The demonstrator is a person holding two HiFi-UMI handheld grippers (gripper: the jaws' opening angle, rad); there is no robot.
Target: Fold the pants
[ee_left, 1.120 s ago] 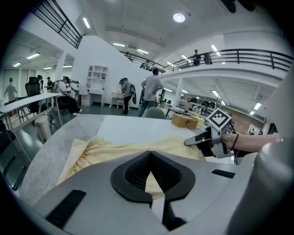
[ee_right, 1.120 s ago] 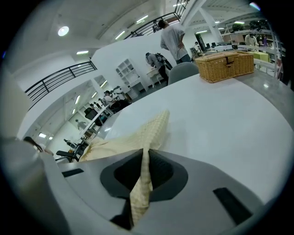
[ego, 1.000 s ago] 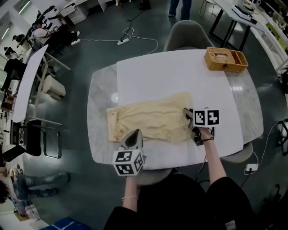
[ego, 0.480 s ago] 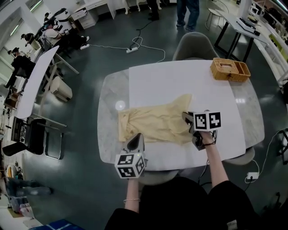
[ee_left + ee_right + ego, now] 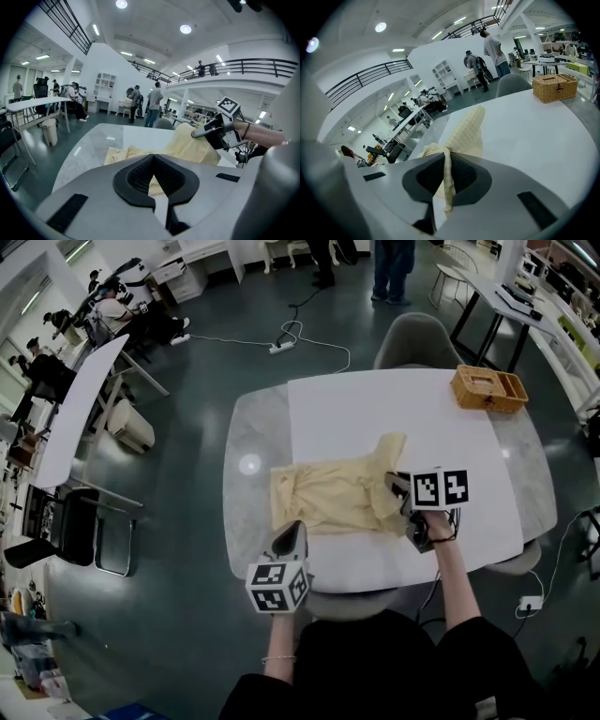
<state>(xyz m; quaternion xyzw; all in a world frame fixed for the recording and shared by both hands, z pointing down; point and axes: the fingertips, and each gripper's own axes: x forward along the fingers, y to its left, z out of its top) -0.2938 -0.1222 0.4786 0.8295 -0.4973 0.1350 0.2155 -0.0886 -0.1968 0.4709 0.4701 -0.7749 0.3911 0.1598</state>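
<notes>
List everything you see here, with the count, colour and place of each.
pants: one, pale yellow, bunched across the table's middle
table: one, grey marble, in front of the person
mat: one, white, covering most of the table
basket: one, tan wicker, far right corner of the mat
chair: one plainly seen, grey, table's far side
power strip: one, white, floor beyond the table
left gripper: one, grey, shut on the pants' near edge
right gripper: one, grey, shut on the pants' right end
</notes>
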